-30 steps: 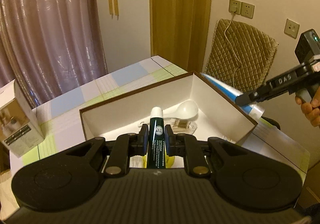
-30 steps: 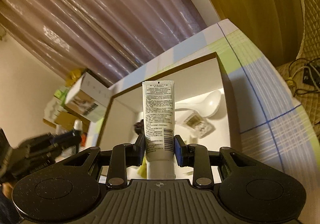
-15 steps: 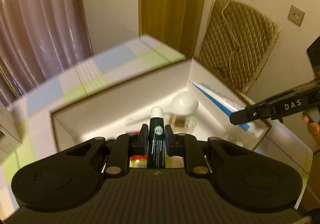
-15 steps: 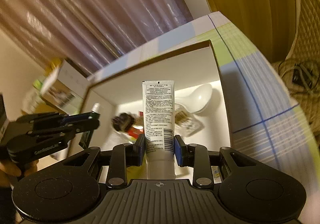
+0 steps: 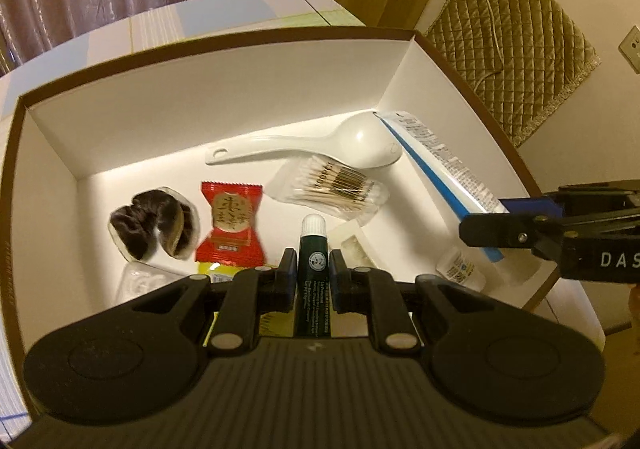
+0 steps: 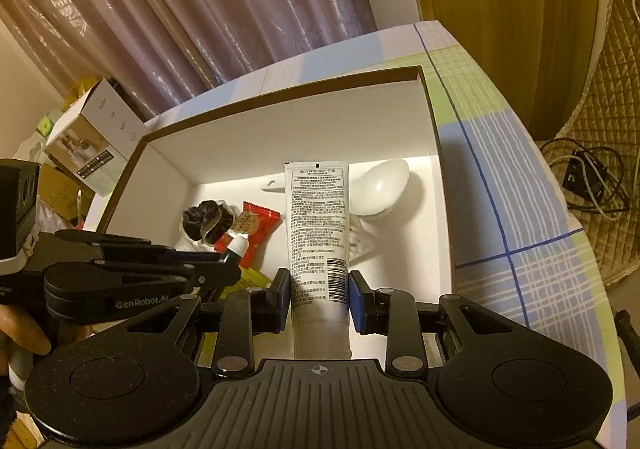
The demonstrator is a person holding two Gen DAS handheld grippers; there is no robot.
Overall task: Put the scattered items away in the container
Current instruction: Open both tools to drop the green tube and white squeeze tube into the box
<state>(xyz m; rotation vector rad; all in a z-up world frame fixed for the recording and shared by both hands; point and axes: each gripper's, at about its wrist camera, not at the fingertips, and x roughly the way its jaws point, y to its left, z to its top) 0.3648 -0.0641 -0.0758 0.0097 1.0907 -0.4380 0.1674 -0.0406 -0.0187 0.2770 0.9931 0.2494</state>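
Note:
A white box with a brown rim (image 5: 224, 37) (image 6: 280, 99) sits on a checked tablecloth. My left gripper (image 5: 314, 263) is shut on a small dark green tube with a white cap (image 5: 315, 249), held over the box's near side. My right gripper (image 6: 319, 283) is shut on a white cream tube (image 6: 318, 225), hanging above the box's right half. That white tube (image 5: 440, 165) slants in from the right in the left wrist view, where the right gripper (image 5: 496, 221) shows. In the right wrist view the left gripper (image 6: 230, 259) and green tube (image 6: 237, 249) enter from the left.
Lying in the box are a white spoon (image 5: 320, 147), a bag of cotton swabs (image 5: 332, 189), a red snack packet (image 5: 232, 225), a dark scrunchie (image 5: 154, 223) and other small packets. A cardboard carton (image 6: 94, 141) stands beyond the box's left side. Cables (image 6: 588, 181) lie on the floor to the right.
Both grippers have come down over the box with their tubes still held. The left one dropped further and tipped downward, so the box floor now fills its view.

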